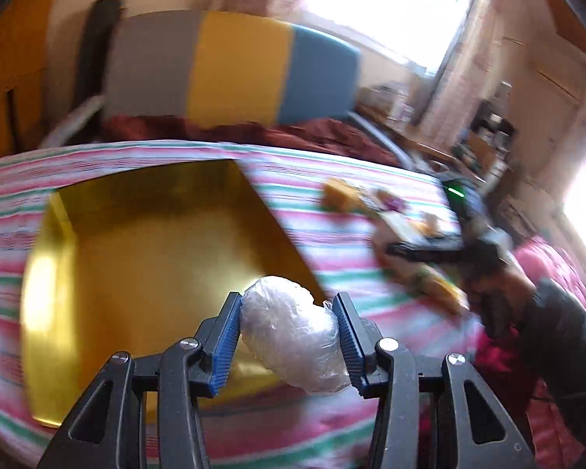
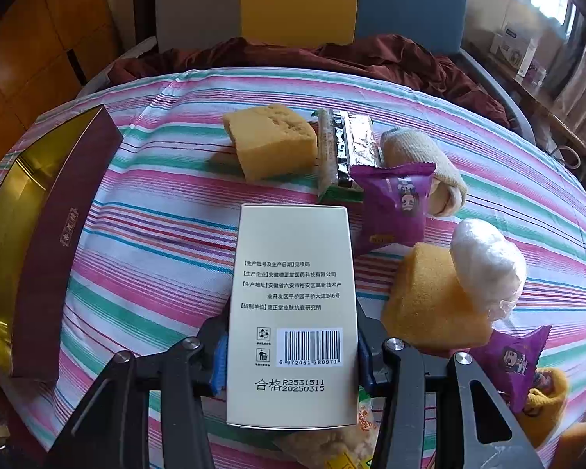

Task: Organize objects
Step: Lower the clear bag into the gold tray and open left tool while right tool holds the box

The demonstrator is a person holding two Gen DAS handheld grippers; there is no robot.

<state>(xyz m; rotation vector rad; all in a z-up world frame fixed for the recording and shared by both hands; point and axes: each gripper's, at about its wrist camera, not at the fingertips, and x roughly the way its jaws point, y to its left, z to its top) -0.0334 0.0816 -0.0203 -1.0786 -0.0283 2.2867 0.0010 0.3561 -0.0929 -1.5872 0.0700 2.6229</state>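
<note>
Carrying a crumpled clear-plastic-wrapped white bundle [image 1: 293, 336] between its blue ribbed pads, the left gripper [image 1: 289, 336] is clenched on that load directly above the near corner of the open gold-lined, maroon-sided rectangular box [image 1: 144, 258], evidently the collecting container, so a release there would drop the bundle inside. The right gripper [image 2: 293, 355] is closed on the sides of a cream rectangular carton [image 2: 293, 312], gripped near its lower end so the printed back faces the camera. Legible on it: a barcode numbered 6 972051 380971, the mark 合格 with R2531511 and 20250315, and lines of small Chinese manufacturer details. Still waiting on the pink, green and white striped cloth [image 2: 156, 234] are a yellow sponge block [image 2: 273, 140], a foil-wrapped bar [image 2: 343, 148], purple snack packets [image 2: 394, 199] bearing a cartoon face, and a second white plastic-wrapped bundle [image 2: 488, 262].
</note>
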